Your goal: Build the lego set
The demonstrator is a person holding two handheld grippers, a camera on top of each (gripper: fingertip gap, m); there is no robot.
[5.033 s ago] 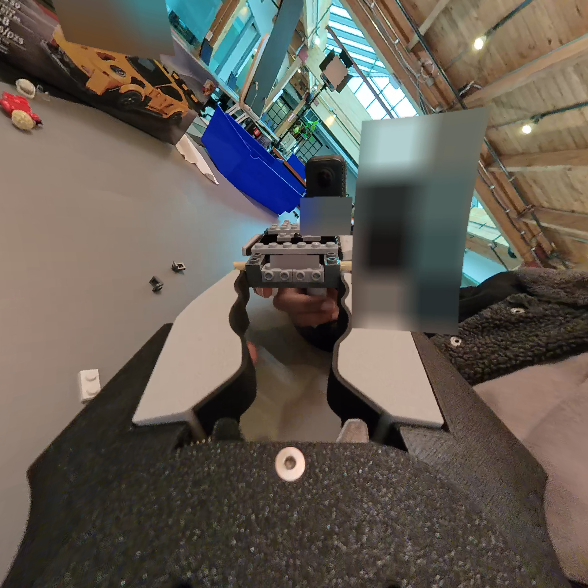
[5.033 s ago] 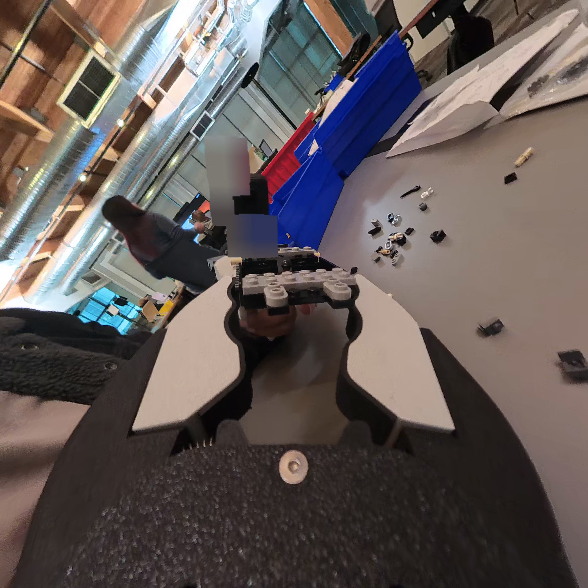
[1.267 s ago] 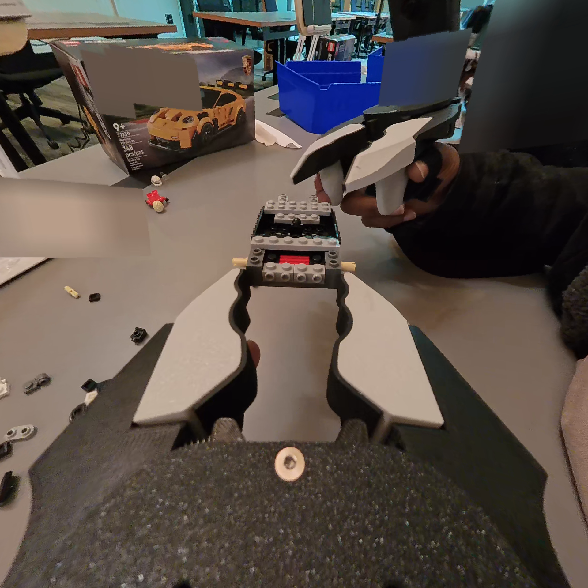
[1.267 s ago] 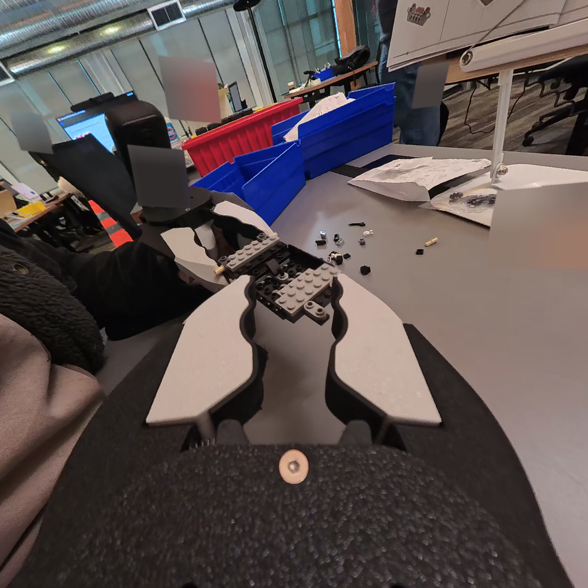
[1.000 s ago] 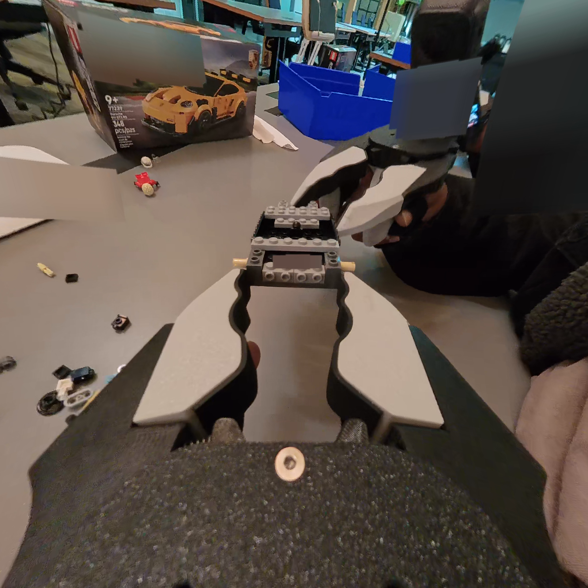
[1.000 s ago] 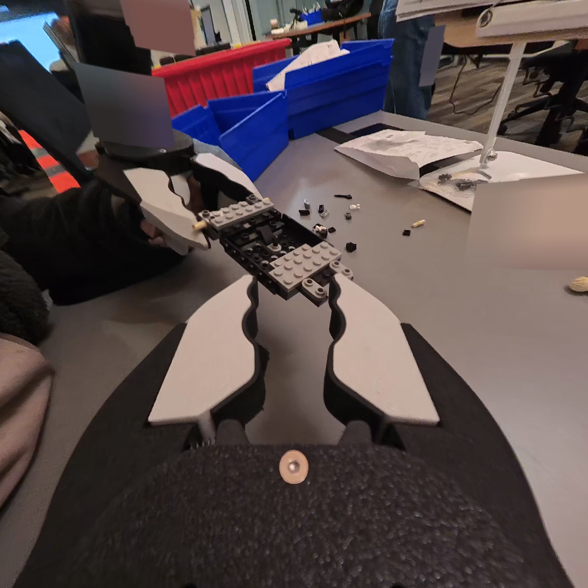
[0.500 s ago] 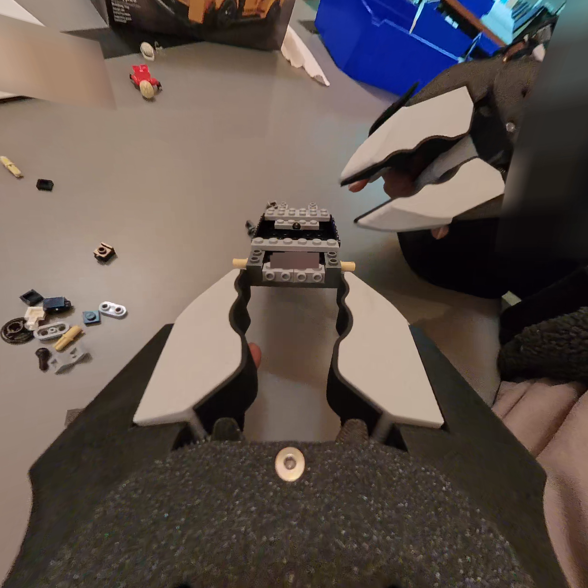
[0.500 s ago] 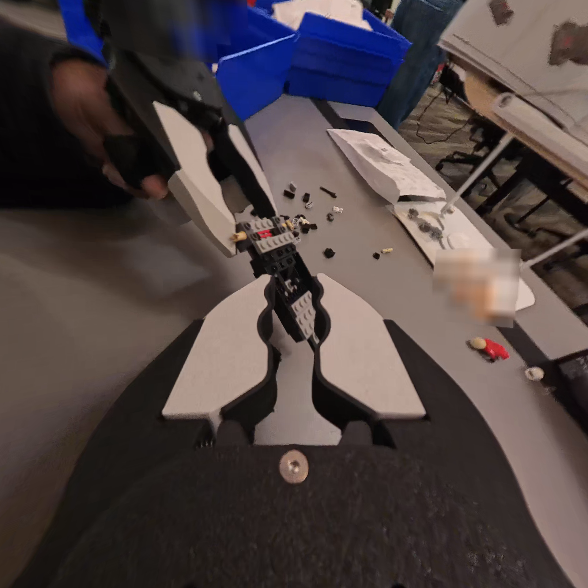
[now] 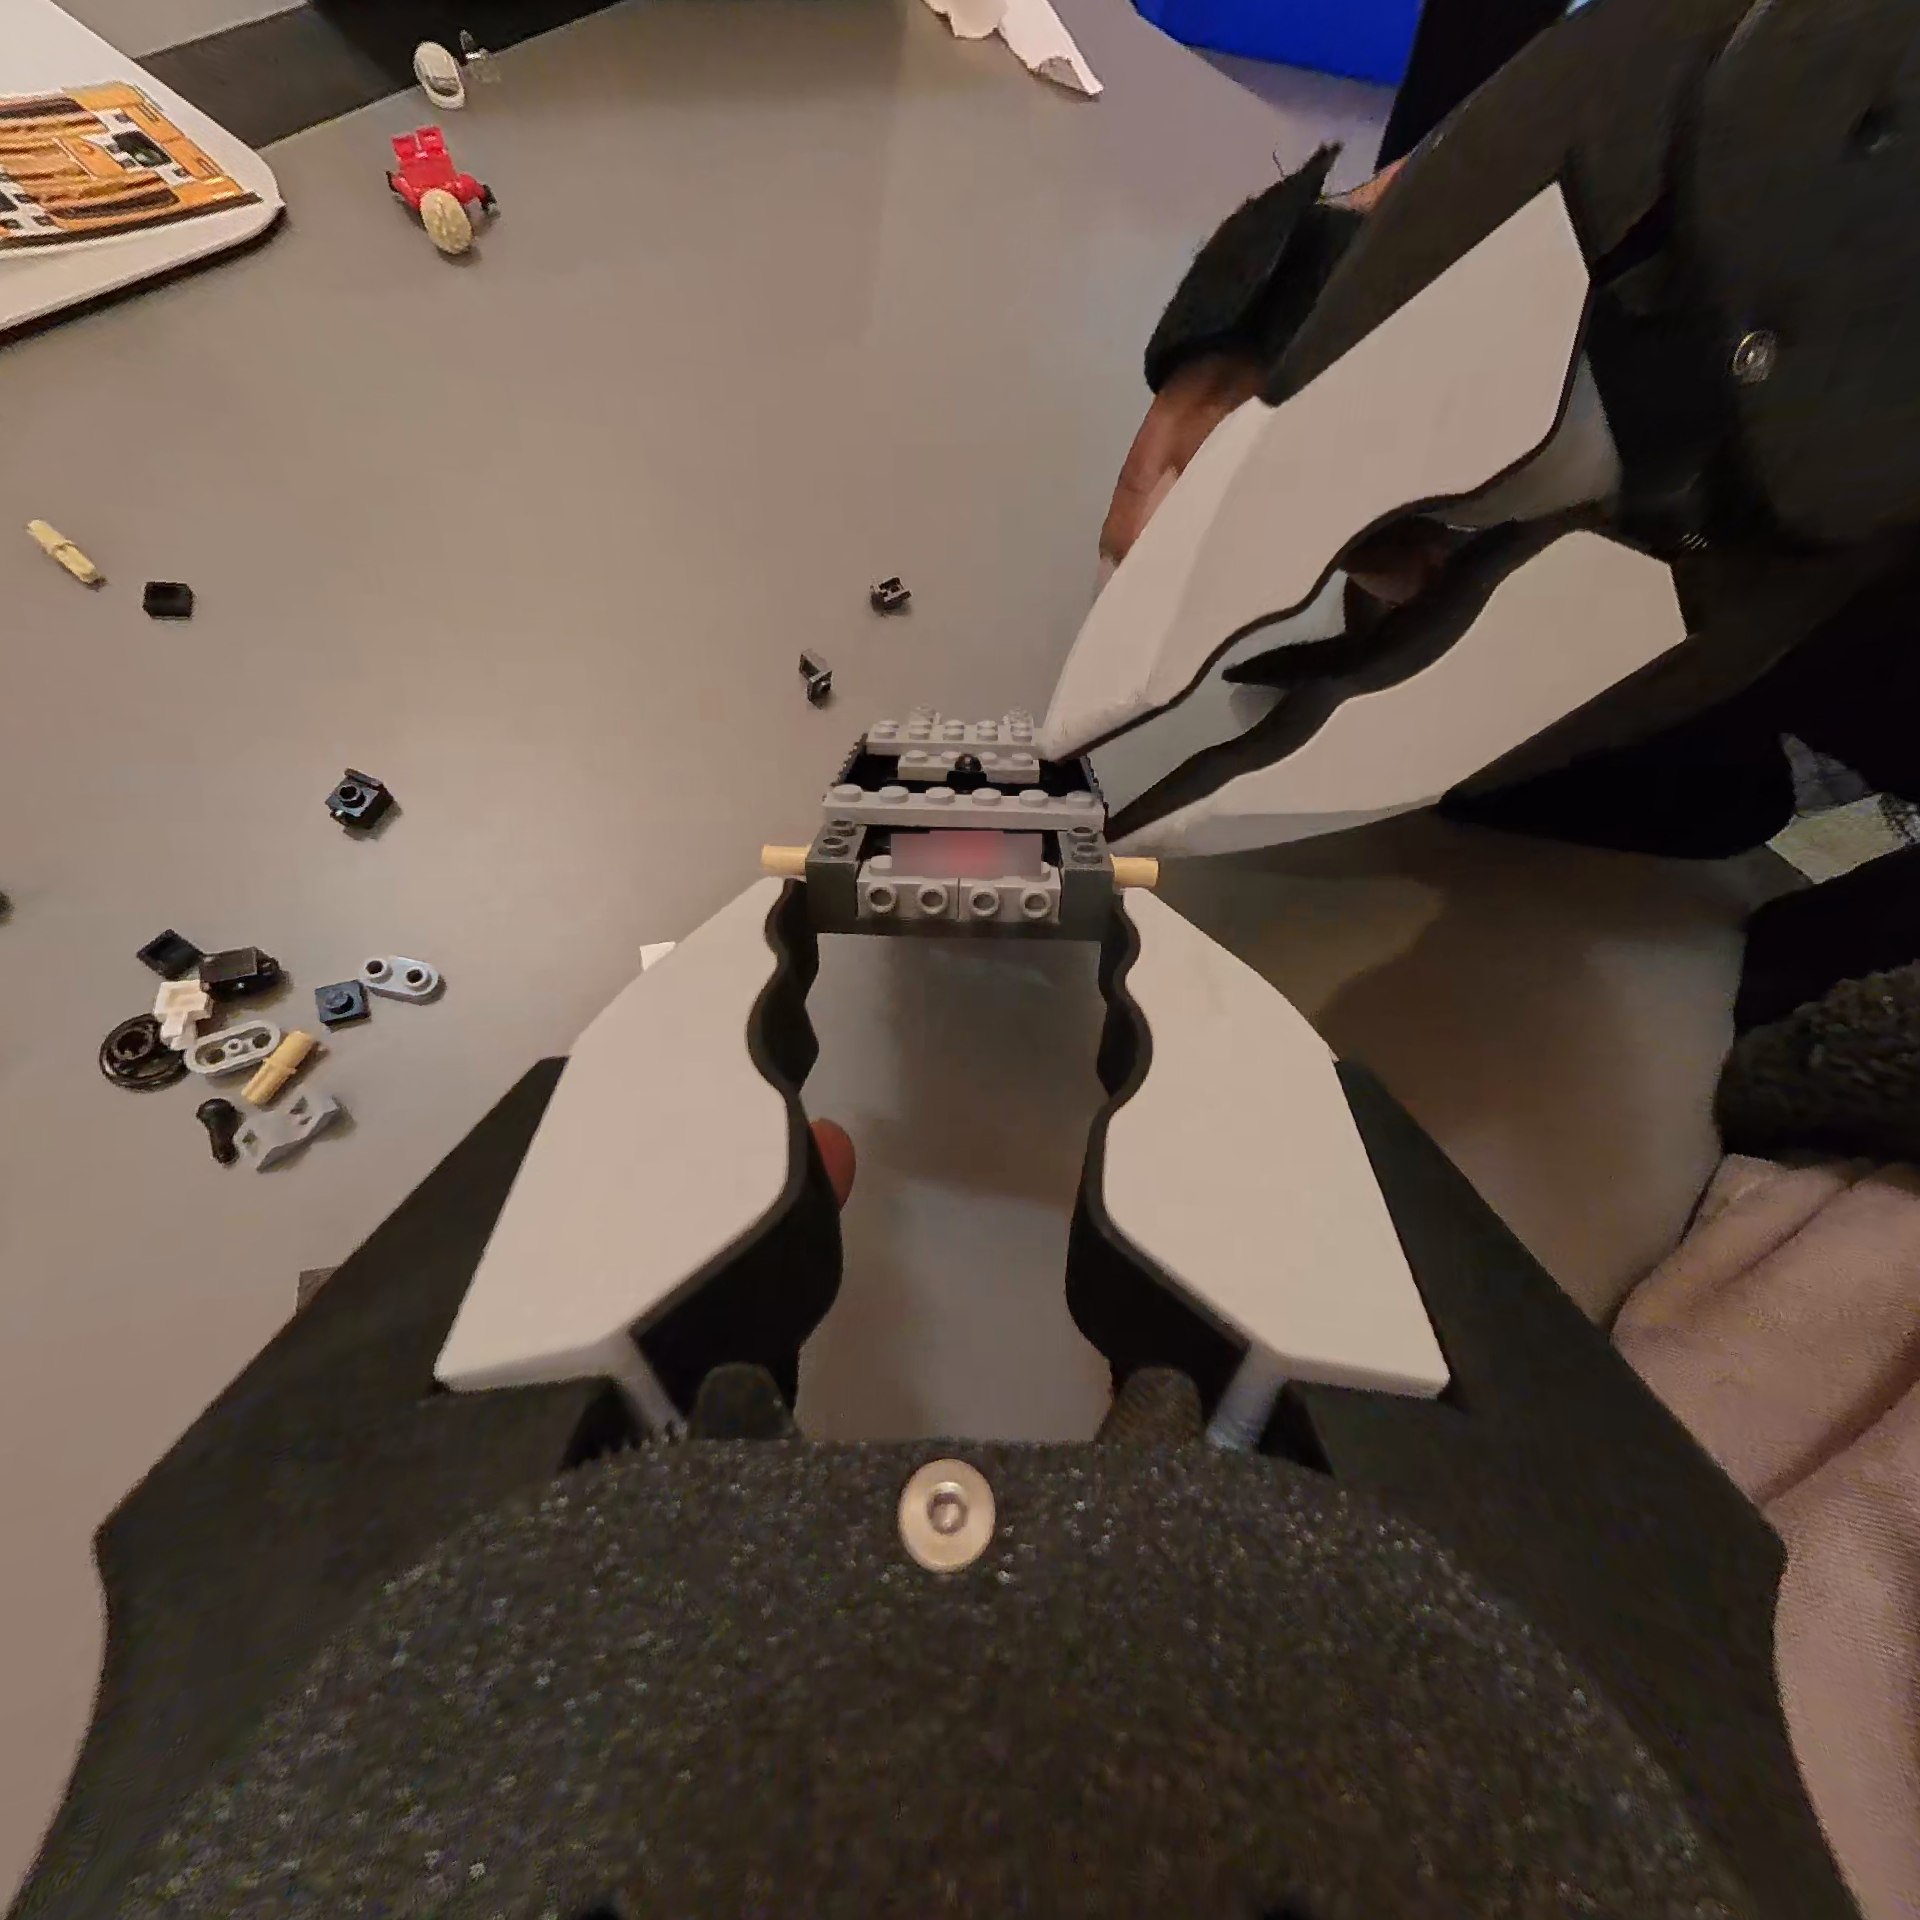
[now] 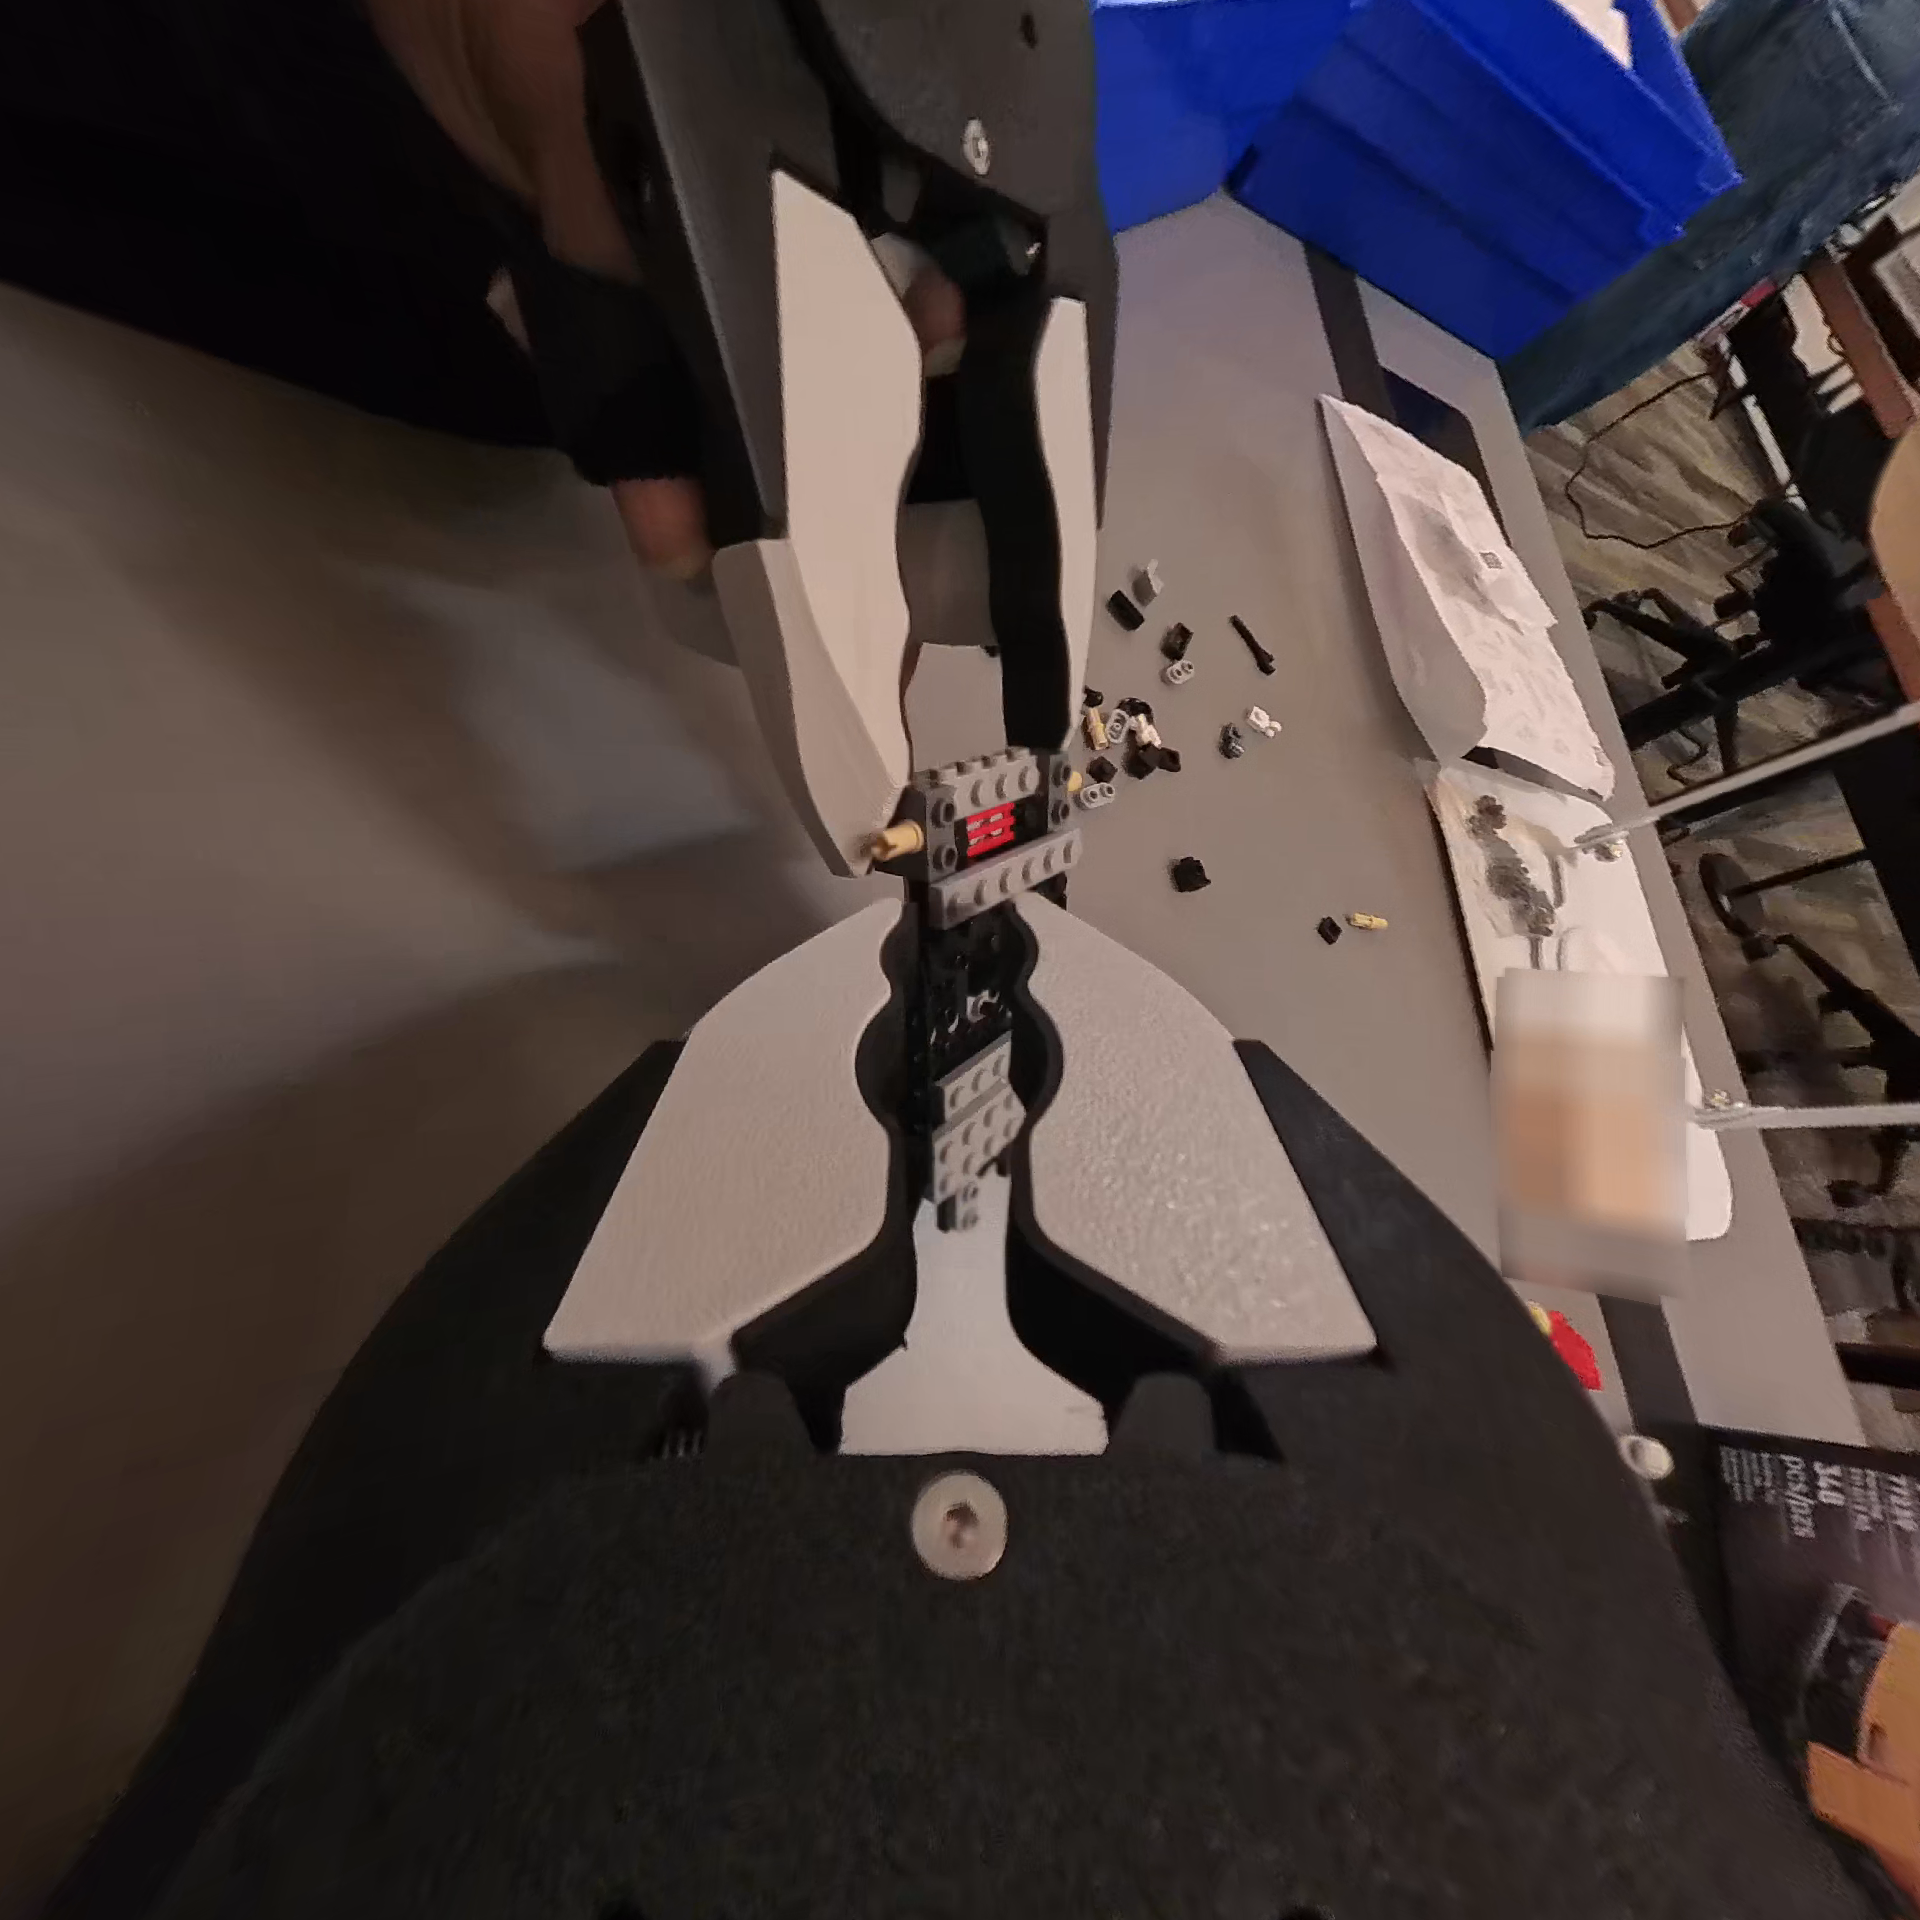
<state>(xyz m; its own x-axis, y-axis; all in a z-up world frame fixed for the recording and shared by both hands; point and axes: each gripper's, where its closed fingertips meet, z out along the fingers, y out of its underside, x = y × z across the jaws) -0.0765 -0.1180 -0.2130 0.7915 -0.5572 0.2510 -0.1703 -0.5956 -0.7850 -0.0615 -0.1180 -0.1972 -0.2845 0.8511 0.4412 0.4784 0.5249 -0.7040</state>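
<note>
Grey-and-black chassis (image 9: 961, 831) is being pinched by both the left gripper (image 9: 956, 914) and right gripper (image 10: 961, 1039). Twisting apparently risks popping plates loose.

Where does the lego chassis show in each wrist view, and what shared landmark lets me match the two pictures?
Left wrist view: the chassis sits at centre, its near end between the left gripper fingertips.
Right wrist view: the chassis runs up the middle, edge-on between the right gripper fingers.
Shared landmark: the tan pins sticking out of its dark grey end.

blue bins (image 10: 1475, 156) stacked at table edge | grey table (image 9: 520, 436)
</note>
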